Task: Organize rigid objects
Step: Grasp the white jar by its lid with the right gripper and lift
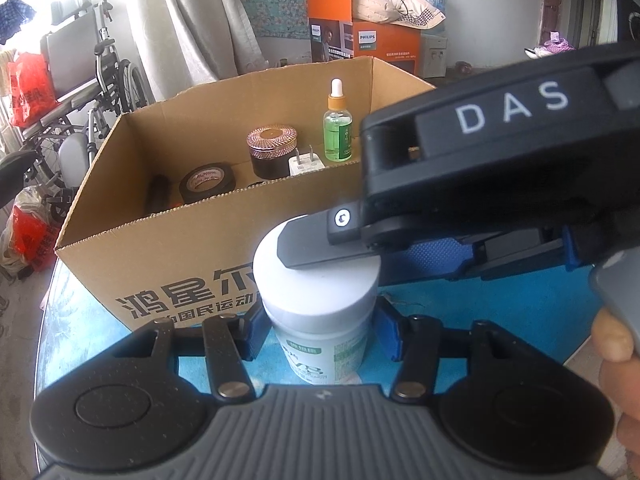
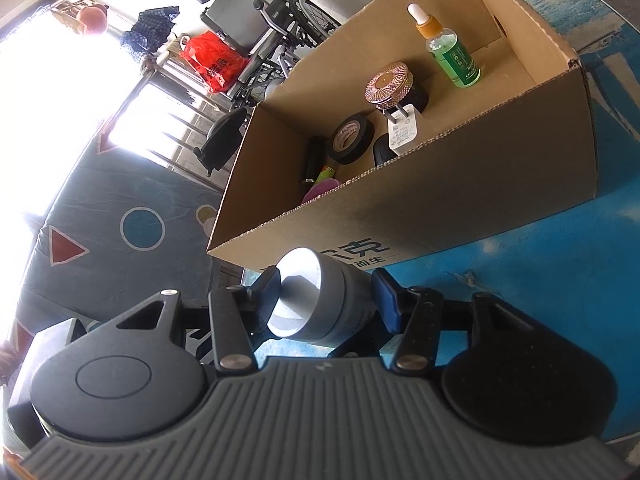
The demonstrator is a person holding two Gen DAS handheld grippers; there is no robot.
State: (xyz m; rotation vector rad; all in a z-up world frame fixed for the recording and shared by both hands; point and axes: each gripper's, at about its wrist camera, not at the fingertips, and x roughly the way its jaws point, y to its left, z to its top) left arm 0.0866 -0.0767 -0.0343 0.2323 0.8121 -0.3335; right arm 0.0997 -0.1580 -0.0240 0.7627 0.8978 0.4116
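Blue desk carries a box already holding several items; both tools straddle the white-lidded bottle, left tool and right tool part-open, grip uncertain; bottle remains unboxed.

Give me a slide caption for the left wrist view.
Both grippers close on a white-capped bottle before the cardboard box.

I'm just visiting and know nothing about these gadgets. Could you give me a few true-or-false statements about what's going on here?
1. The white-capped bottle stands outside the cardboard box. True.
2. The green dropper bottle lies on its side. False: it stands upright inside the box.
3. A roll of black tape is in the box. True.
4. The box's lid is shut. False: its top is open.
5. The left hand-held gripper has a finger on each side of the white-capped bottle. True.
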